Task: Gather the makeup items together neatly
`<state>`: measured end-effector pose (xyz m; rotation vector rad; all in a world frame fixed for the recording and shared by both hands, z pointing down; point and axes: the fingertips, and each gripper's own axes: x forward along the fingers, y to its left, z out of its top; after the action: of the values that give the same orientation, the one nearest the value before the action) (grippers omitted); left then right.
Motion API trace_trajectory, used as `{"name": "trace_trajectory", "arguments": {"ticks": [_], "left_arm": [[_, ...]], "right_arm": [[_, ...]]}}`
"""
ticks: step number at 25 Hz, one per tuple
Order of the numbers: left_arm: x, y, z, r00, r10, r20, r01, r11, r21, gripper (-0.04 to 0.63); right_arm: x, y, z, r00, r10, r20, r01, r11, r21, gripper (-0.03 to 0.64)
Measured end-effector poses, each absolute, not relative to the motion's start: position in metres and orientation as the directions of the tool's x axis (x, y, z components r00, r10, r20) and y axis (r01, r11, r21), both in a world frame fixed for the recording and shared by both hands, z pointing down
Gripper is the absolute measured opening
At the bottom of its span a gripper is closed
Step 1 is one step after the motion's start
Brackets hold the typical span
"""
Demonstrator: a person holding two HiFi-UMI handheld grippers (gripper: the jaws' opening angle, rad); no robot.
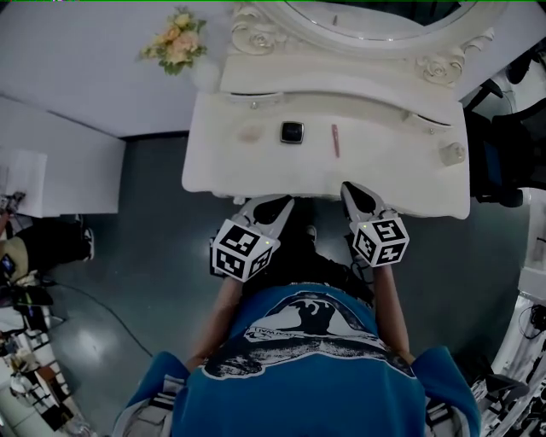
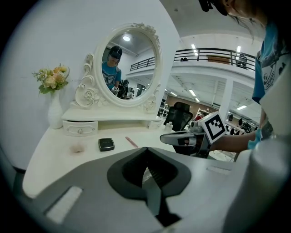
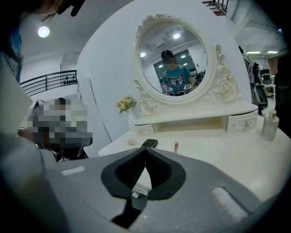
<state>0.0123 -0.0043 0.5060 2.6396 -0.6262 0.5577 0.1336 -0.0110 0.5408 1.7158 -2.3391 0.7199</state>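
A black square compact [image 1: 292, 132] lies near the middle of the white vanity table [image 1: 222, 166]. A thin pink stick [image 1: 335, 141] lies just right of it, and a small pale puff [image 1: 250, 134] to its left. My left gripper [image 1: 277, 206] and right gripper [image 1: 356, 195] hover at the table's front edge, both short of the items. The left gripper [image 2: 146, 148] is shut and empty, with the compact [image 2: 106, 144] and pink stick [image 2: 132, 142] beyond it. The right gripper [image 3: 145, 148] is also shut on nothing, facing the compact [image 3: 149, 144] and stick [image 3: 176, 146].
An oval mirror [image 1: 375, 17] with small drawers under it backs the table. A vase of flowers [image 1: 177, 43] stands at the back left, and a small clear bottle [image 1: 452, 153] at the right end. A black office chair [image 2: 178, 119] stands beyond the table's right end.
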Motion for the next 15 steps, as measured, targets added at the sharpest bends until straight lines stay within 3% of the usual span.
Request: {"name": "trace_trajectory", "arguments": {"ticks": [15], "left_arm": [[0.005,0.015,0.511,0.821,-0.349,0.451,-0.493,-0.833,0.253,0.011]], "right_arm": [[0.093,0.006,0.531,-0.415,-0.811,0.413,-0.910,0.370,-0.188,0.002]]}}
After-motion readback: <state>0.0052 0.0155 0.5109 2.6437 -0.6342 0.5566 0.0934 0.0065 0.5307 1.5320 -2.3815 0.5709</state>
